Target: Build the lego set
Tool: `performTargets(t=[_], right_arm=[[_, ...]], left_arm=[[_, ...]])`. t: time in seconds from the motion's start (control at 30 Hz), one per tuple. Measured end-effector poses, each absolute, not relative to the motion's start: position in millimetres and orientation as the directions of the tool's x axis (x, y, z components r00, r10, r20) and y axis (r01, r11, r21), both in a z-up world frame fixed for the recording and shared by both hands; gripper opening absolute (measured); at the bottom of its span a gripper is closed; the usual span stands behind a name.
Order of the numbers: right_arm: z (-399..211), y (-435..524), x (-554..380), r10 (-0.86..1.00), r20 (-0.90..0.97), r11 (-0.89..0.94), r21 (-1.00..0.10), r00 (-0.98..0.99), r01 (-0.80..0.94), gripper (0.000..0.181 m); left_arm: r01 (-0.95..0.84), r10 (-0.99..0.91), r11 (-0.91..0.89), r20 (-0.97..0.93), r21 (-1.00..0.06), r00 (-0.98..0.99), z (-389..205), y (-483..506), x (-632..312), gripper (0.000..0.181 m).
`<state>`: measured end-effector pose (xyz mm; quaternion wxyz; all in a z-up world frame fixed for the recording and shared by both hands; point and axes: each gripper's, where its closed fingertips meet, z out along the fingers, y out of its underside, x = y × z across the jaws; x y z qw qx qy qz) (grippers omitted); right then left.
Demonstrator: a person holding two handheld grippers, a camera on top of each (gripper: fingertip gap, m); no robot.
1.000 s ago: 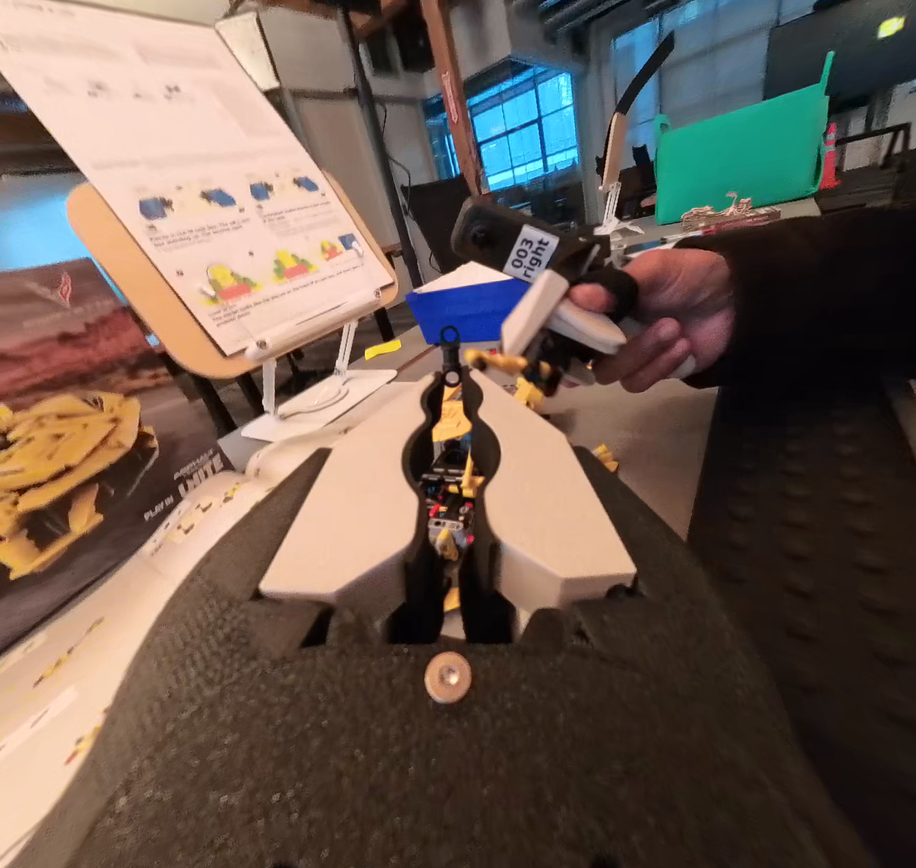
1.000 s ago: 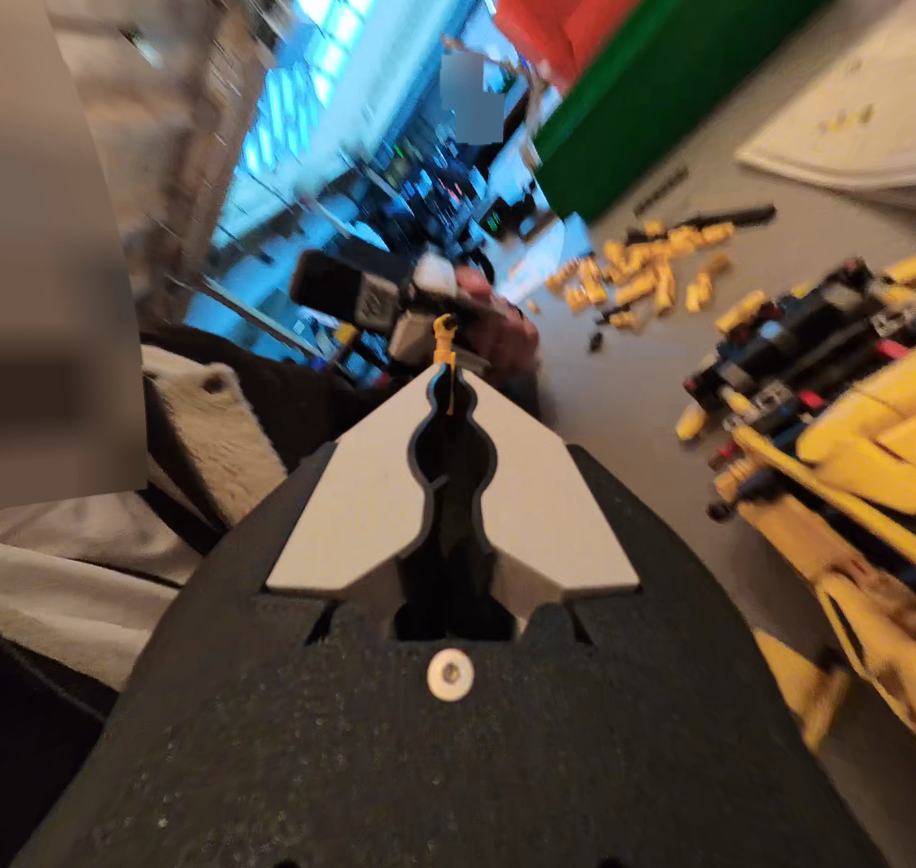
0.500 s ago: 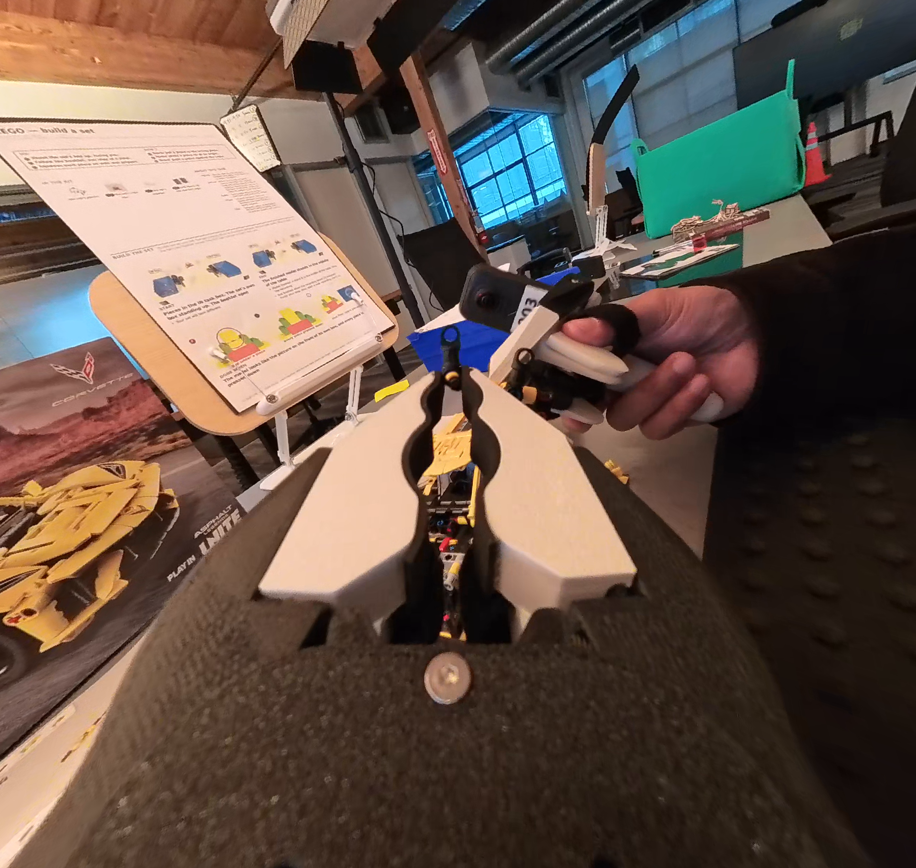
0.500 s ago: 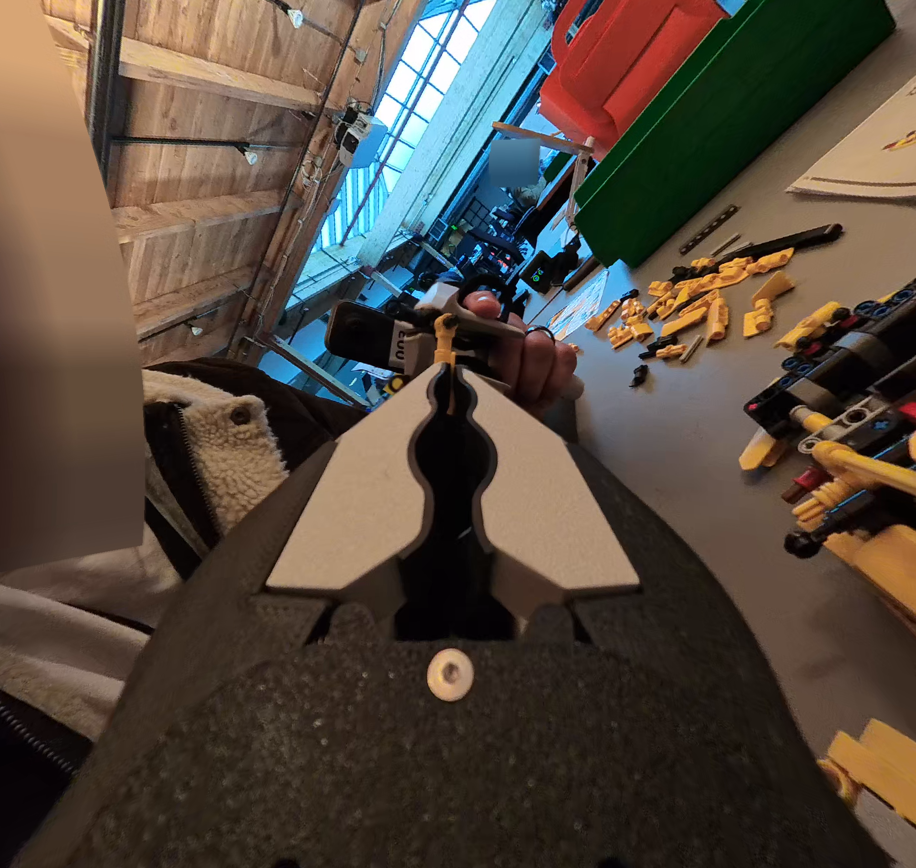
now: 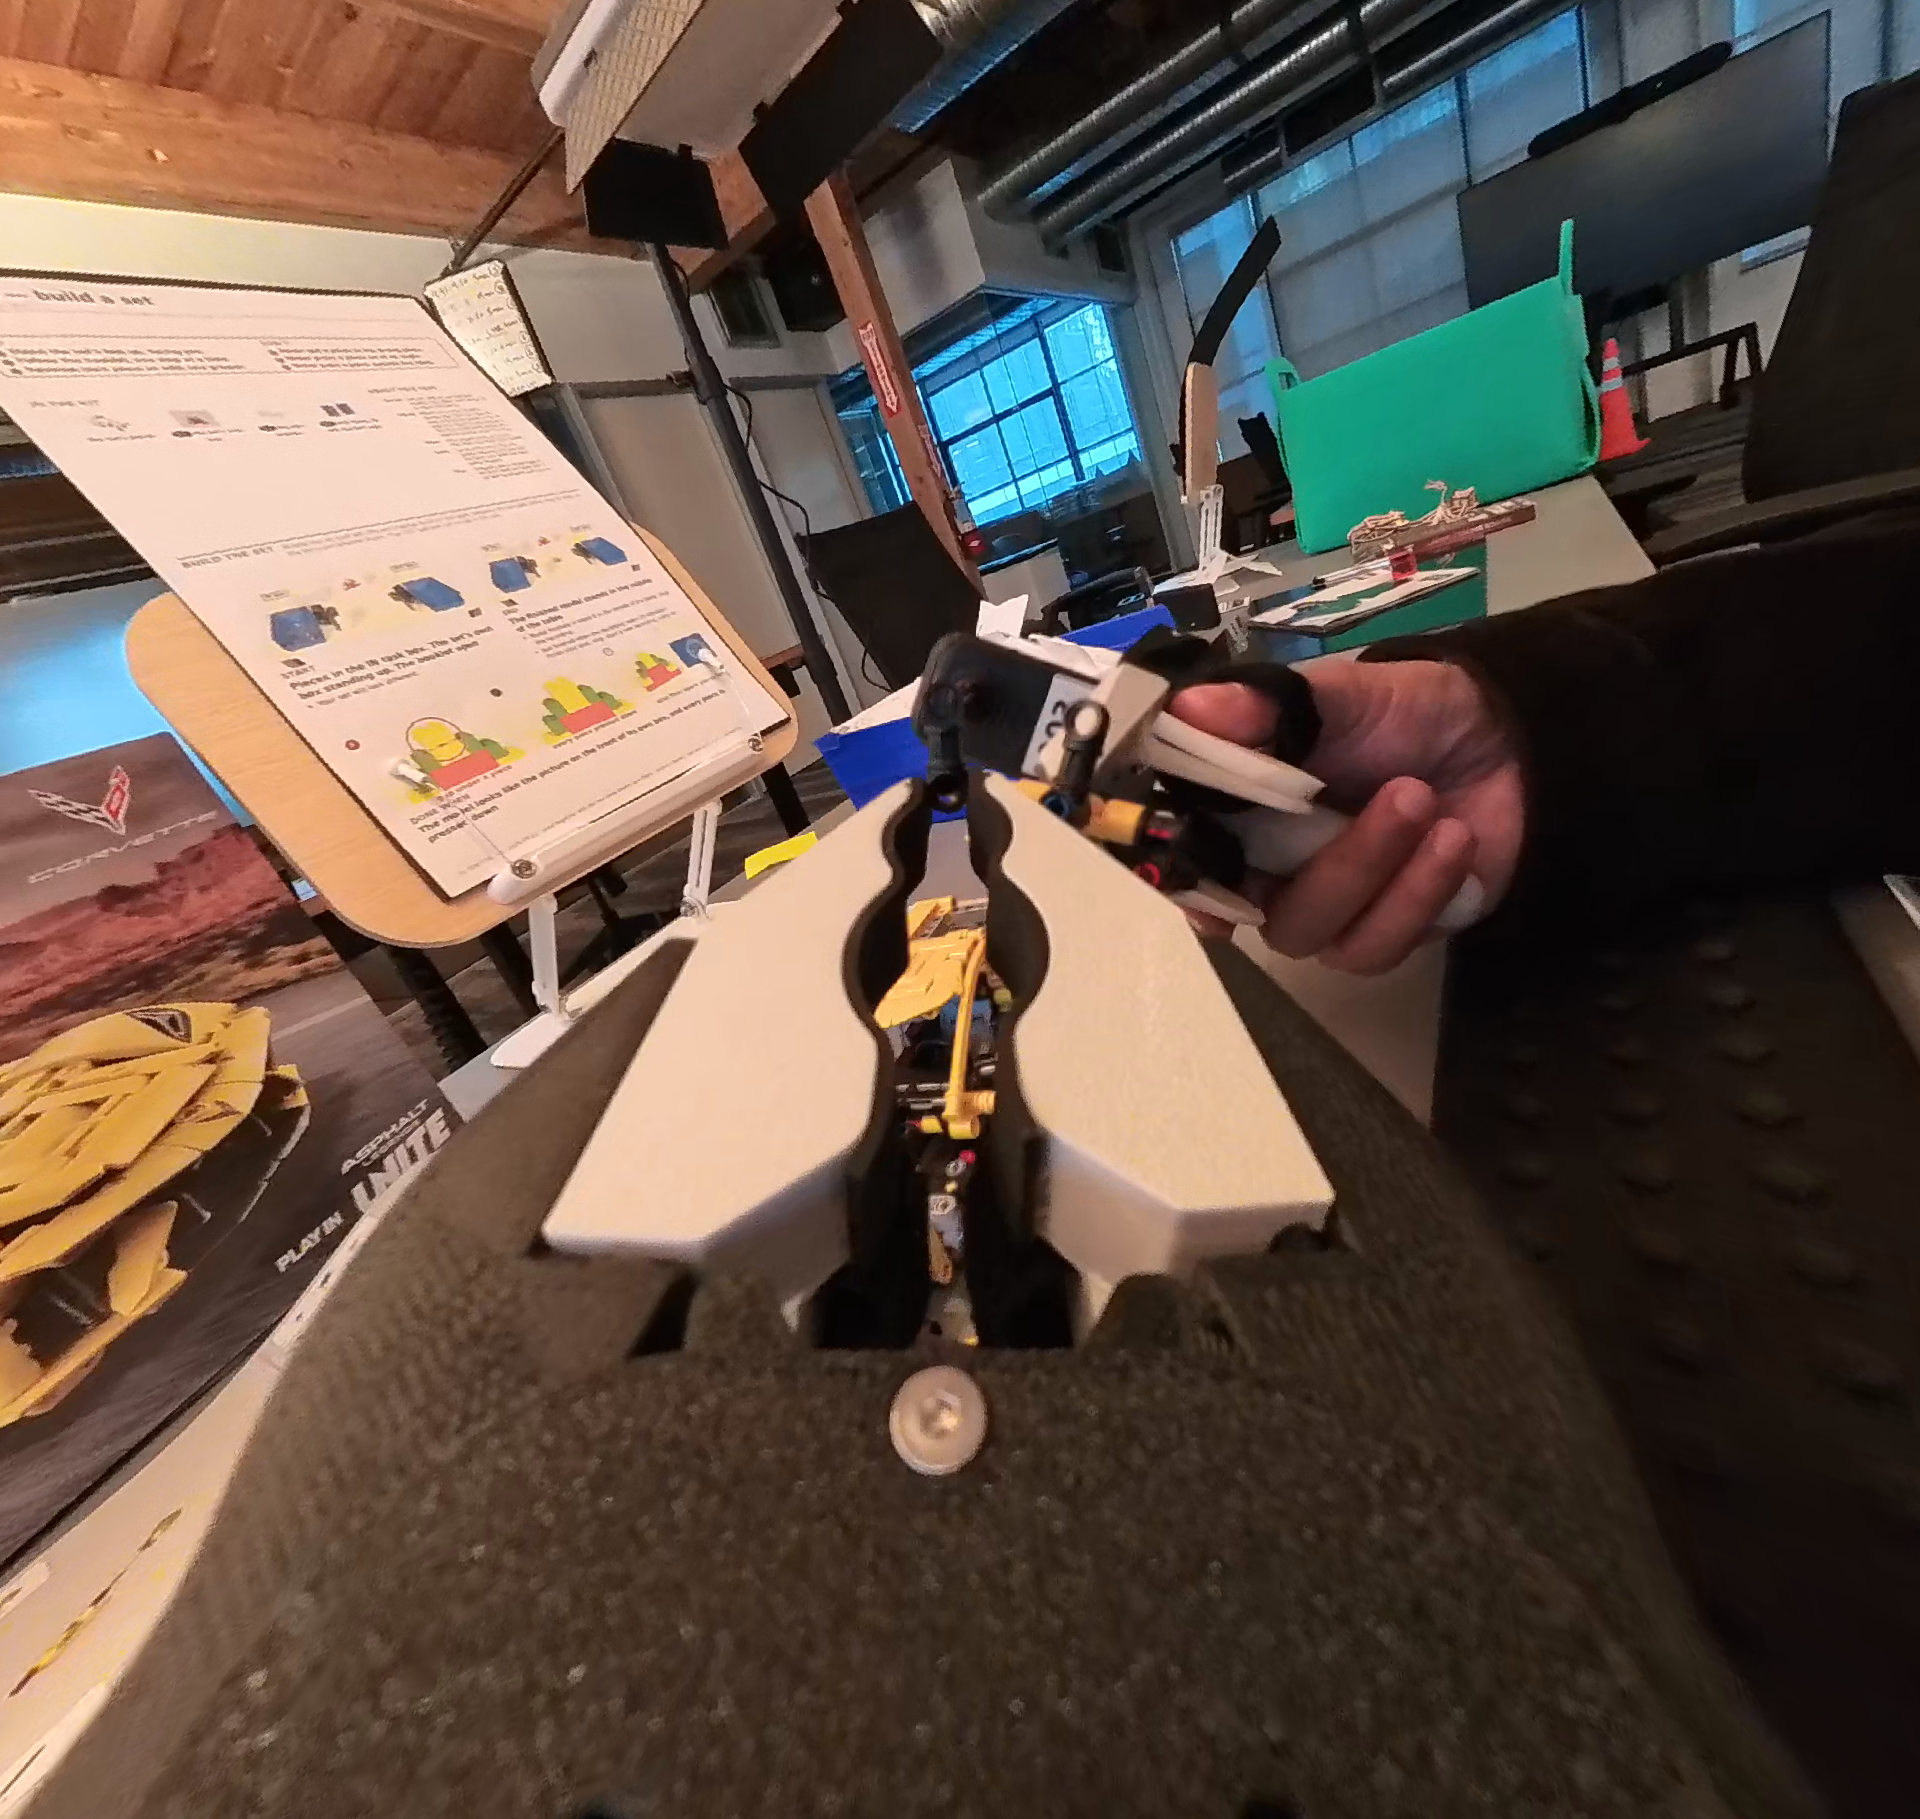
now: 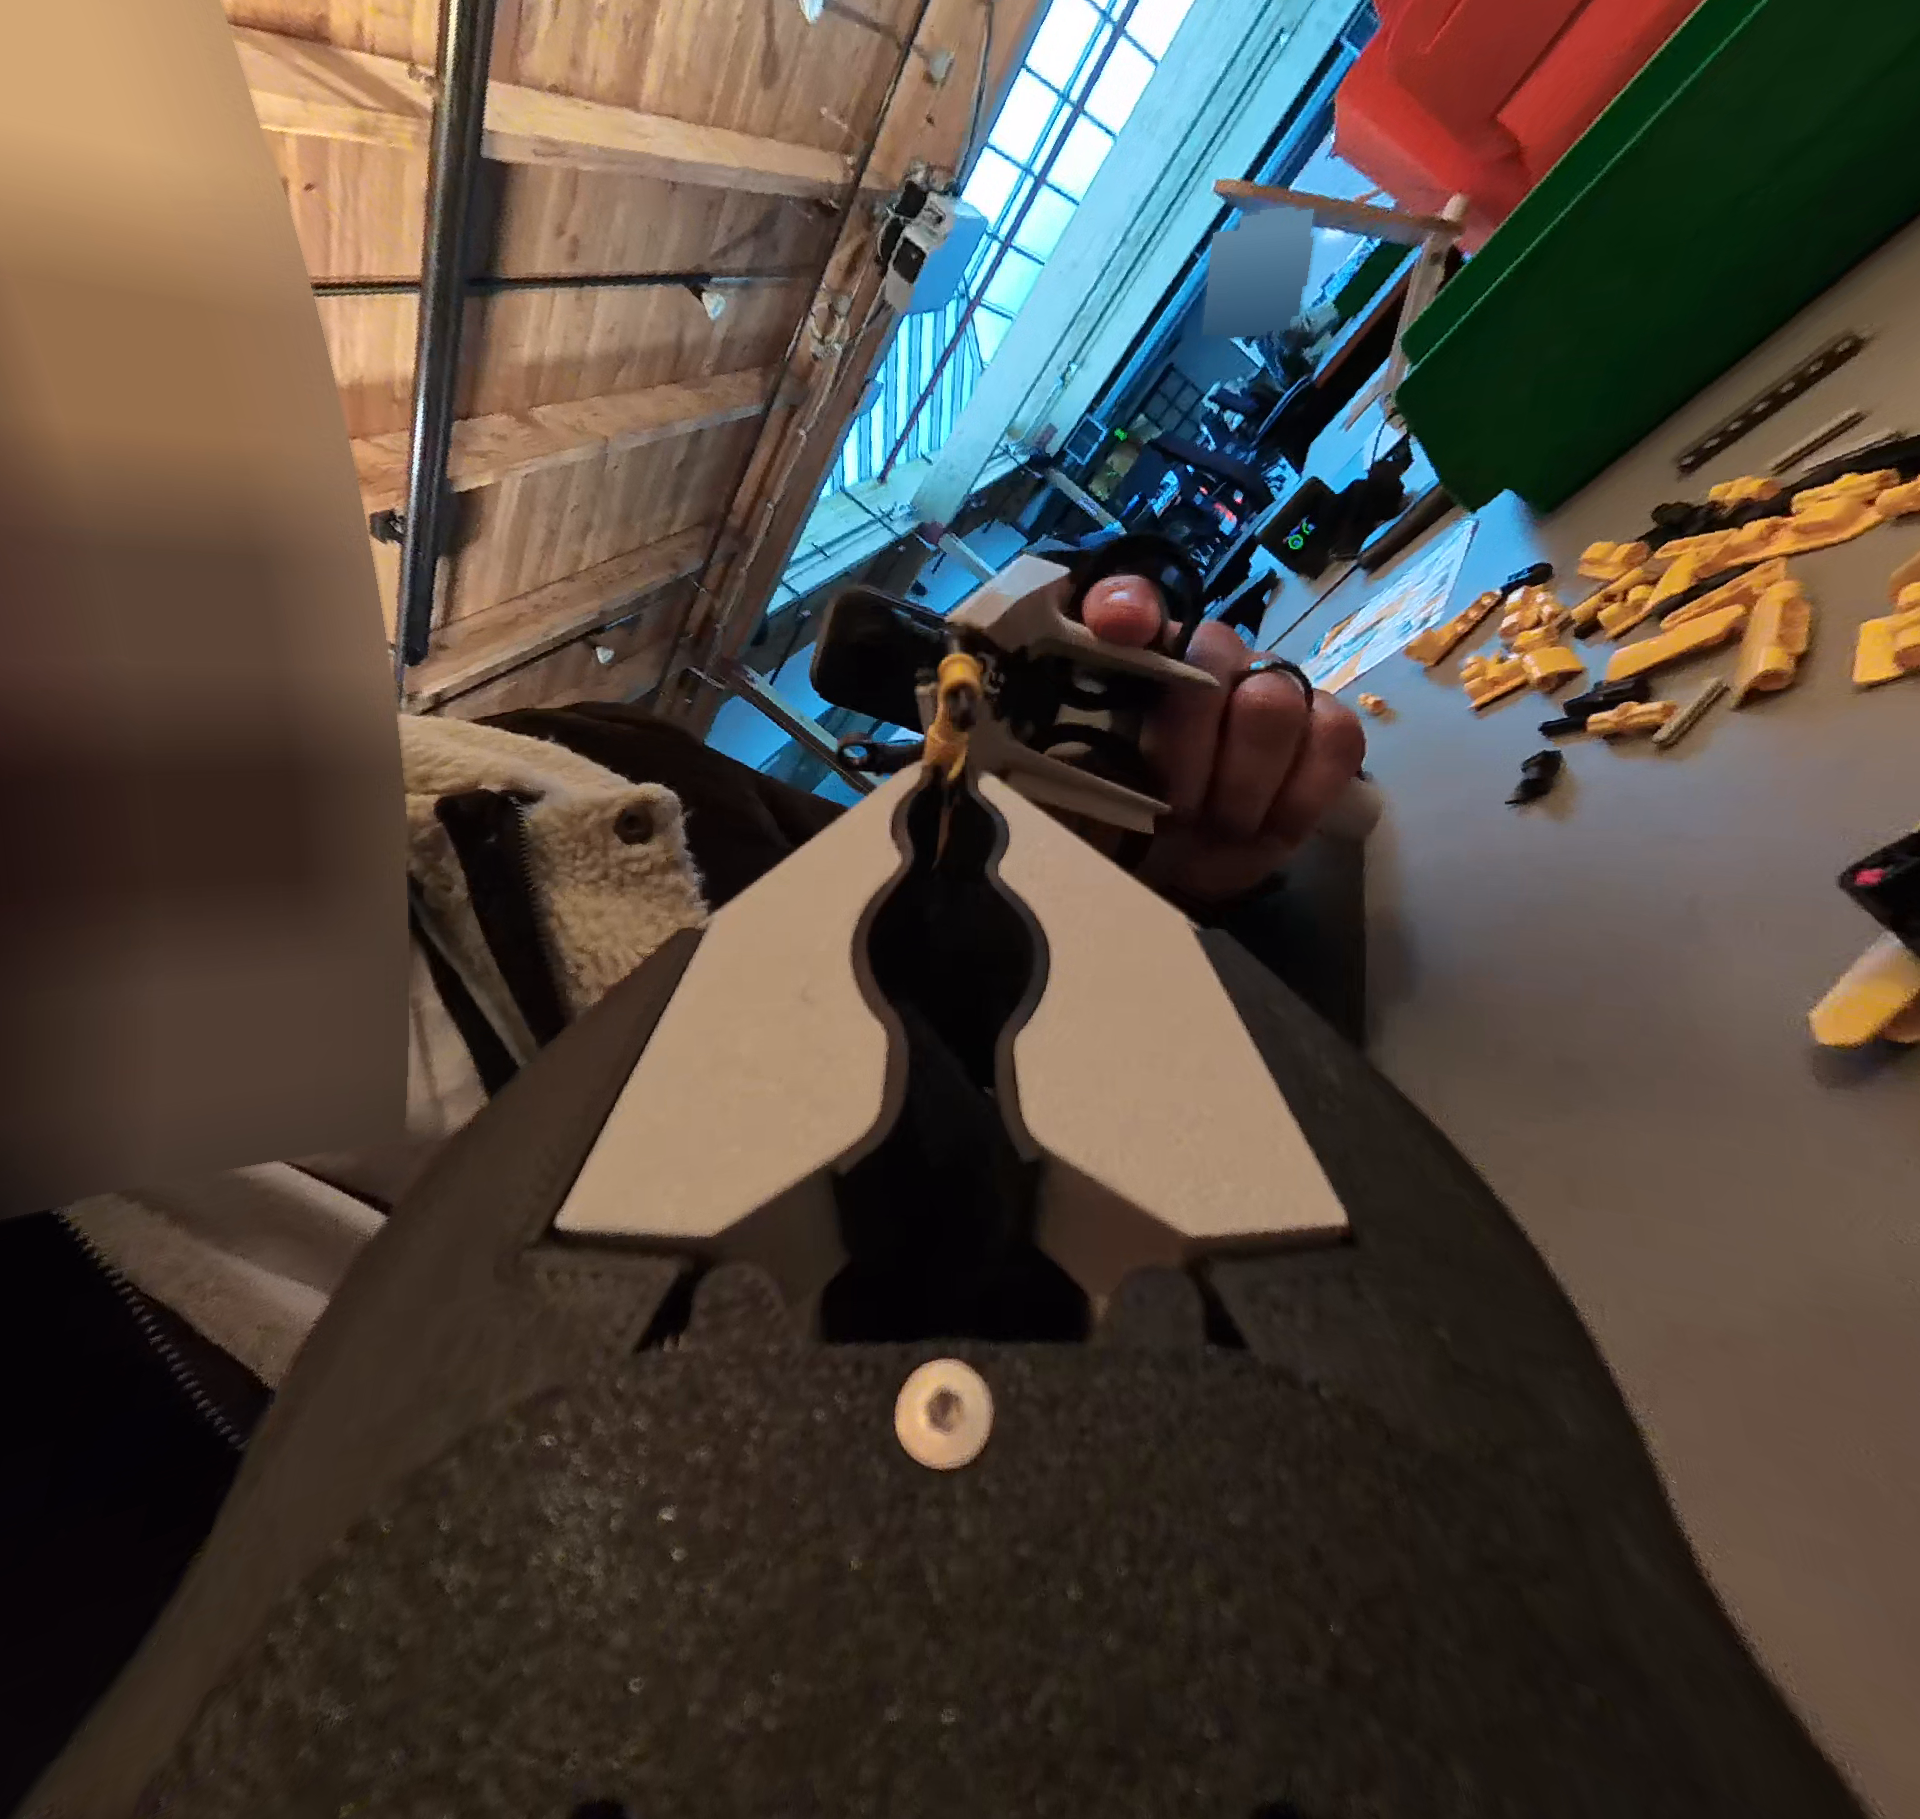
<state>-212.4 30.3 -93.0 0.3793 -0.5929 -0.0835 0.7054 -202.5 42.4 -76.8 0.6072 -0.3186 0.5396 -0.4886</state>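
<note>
The left gripper is pressed together, pinching a small black link piece at its tips; the piece's lower part is hidden between the fingers. The right gripper likewise pinches a thin yellow rod piece, mostly concealed. Beyond, loose yellow pieces lie on the table, partly cut off at the frame edge. The printed instruction sheet and car box bear writing, not reproduced here.
</note>
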Motion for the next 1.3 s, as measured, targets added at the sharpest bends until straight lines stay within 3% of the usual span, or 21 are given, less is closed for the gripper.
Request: performTargets(t=[0.37, 0.43, 0.53, 0.63, 0.7, 0.9, 1.03, 1.3], right_arm=[[-99, 28, -211, 0.593, -0.804, -0.746, -0.527, -0.045, -0.407, 0.001], [-109, 28, -202, 0.584, -0.809, -0.744, -0.568, 0.070, -0.352, 0.000], [-163, 30, -172, 0.549, -0.631, -0.734, -0.677, 0.548, -0.044, 0.000], [-202, 9, -145, 0.550, -0.357, -0.771, -0.565, 0.755, 0.294, 0.000], [-217, -8, -133, 0.593, -0.212, -0.767, -0.441, 0.777, 0.465, 0.000], [-233, -37, -112, 0.685, -0.008, -0.721, -0.145, 0.728, 0.677, 0.000], [-234, -38, -110, 0.702, 0.012, -0.707, -0.108, 0.712, 0.699, 0.000], [-234, -38, -112, 0.688, -0.008, -0.720, -0.133, 0.726, 0.681, 0.005]], left_arm=[[0.239, -0.940, 0.300, -0.329, -0.923, -0.092, -79, 39, -202, 0.007], [0.208, -0.934, 0.315, -0.341, -0.926, -0.104, -85, 38, -199, 0.007], [0.170, -0.942, 0.316, -0.331, -0.933, -0.063, -89, 47, -197, 0.006], [0.156, -0.955, 0.281, -0.292, -0.947, -0.055, -90, 54, -196, 0.007], [0.146, -0.953, 0.287, -0.298, -0.947, -0.054, -92, 53, -195, 0.006], [0.130, -0.954, 0.291, -0.297, -0.948, -0.031, -93, 58, -195, 0.007], [0.128, -0.954, 0.292, -0.297, -0.948, -0.028, -93, 58, -196, 0.006], [0.132, -0.954, 0.291, -0.297, -0.948, -0.032, -92, 56, -198, 0.007]])
